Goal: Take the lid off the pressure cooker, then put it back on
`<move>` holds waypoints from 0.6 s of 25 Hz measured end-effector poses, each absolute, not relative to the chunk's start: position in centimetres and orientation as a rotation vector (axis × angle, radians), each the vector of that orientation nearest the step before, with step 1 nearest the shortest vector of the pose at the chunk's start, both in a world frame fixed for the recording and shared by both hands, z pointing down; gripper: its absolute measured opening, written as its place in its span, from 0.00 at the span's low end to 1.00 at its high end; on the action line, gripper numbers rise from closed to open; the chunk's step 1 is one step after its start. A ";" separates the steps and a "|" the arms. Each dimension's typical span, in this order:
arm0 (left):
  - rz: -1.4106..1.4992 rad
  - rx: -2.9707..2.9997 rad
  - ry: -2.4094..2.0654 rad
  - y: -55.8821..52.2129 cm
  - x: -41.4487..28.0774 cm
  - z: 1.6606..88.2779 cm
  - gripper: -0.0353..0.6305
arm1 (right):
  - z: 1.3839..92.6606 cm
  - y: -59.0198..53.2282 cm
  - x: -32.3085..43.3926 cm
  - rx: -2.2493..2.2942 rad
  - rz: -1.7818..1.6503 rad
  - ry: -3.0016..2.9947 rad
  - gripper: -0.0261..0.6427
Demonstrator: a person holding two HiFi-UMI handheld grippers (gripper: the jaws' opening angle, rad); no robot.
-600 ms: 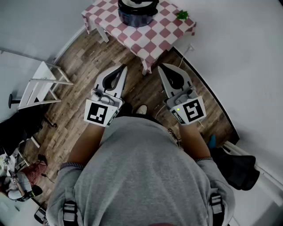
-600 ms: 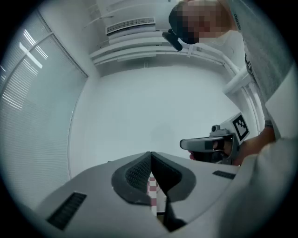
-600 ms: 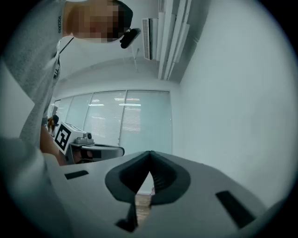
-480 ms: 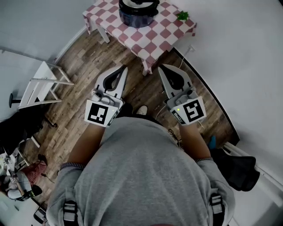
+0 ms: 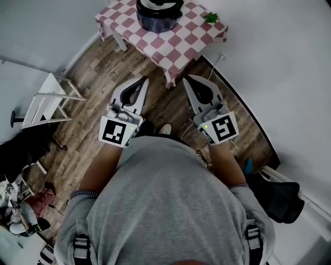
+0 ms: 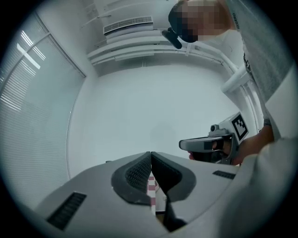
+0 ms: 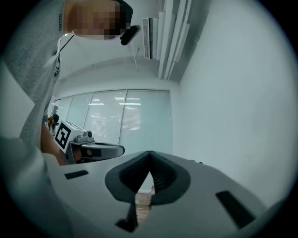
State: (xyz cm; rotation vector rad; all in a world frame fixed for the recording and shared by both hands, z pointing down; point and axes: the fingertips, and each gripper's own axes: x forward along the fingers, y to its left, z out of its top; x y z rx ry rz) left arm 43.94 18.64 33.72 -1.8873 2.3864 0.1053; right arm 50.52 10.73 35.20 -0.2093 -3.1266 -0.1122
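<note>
Entry: approach phase, by my reading.

- Left gripper (image 5: 143, 79): jaws pressed together, nothing between them.
- Right gripper (image 5: 186, 79): likewise closed and empty. Both are held out level over the wood floor (image 5: 93, 72).
- Pressure cooker (image 5: 158, 18): on the checkered table (image 5: 178, 46), well ahead of both tips, with the lid (image 5: 160, 4) seated on top.

To do well: step up until the pot lies between the tips, and open the jaws before arriving. Steady the body with one gripper and take the lid handle squarely with the other. The handle's shape is too small to tell from here.
</note>
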 end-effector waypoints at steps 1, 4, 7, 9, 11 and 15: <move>0.102 -1.890 2.386 18.5 43.9 33.7 0.08 | 35.2 10.6 50.5 -0.208 -0.109 -3.126 0.05; 0.086 -1.894 2.390 18.1 43.8 33.9 0.08 | 35.3 10.3 50.2 -0.210 -0.106 -3.124 0.05; 0.106 -1.892 2.381 17.7 43.5 33.8 0.08 | 35.5 10.1 49.9 -0.219 -0.101 -3.121 0.05; 0.092 -1.897 2.380 17.4 43.4 33.9 0.08 | 35.6 10.0 49.8 -0.226 -0.088 -3.124 0.05; 0.082 -1.895 2.383 17.2 43.2 34.0 0.09 | 35.7 9.9 49.7 -0.230 -0.075 -3.125 0.05; 0.076 -1.920 2.389 16.7 42.8 34.4 0.32 | 35.9 9.7 49.3 -0.234 -0.072 -3.111 0.23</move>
